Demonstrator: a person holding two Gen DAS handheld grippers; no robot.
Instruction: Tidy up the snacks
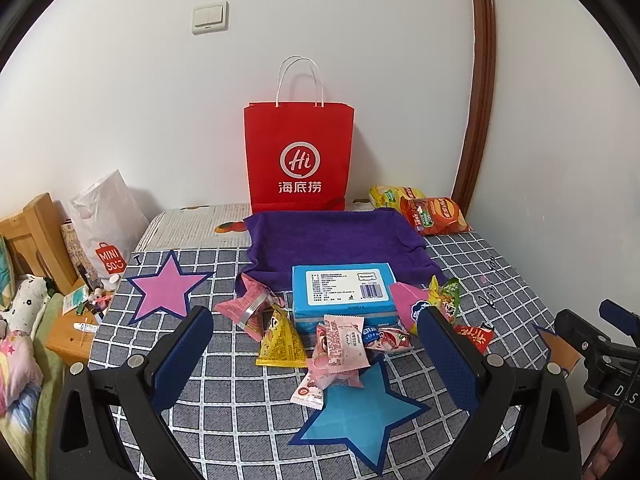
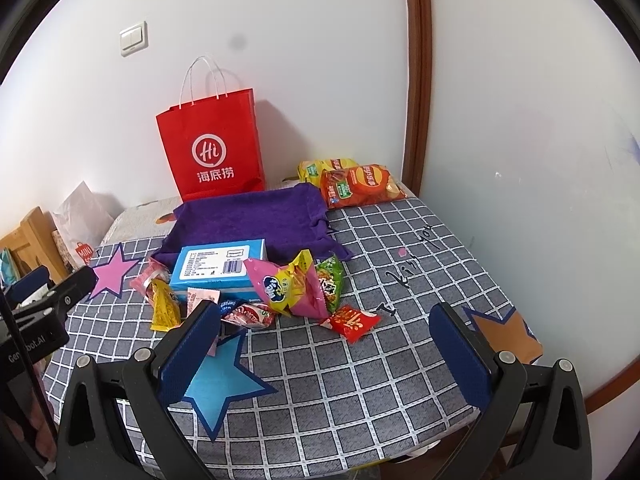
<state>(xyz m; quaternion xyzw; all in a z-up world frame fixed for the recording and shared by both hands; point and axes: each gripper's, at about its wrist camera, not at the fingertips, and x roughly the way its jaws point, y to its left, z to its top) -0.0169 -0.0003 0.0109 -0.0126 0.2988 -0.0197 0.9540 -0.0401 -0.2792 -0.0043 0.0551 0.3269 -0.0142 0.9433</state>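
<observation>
Left wrist view, left tool (image 1: 320,344) spread wide, hovering over snacks (image 1: 340,344)

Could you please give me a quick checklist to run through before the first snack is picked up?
1. Left tool open and holding nothing: ok.
2. Right tool open and holding nothing: ok.
3. Snack pile within view, in front of the blue box: ok.
4. Red paper bag upright against the wall: ok.
5. Bag mouth open wide enough: cannot tell.
6. Chip bags lying clear of the purple towel: ok.
</observation>
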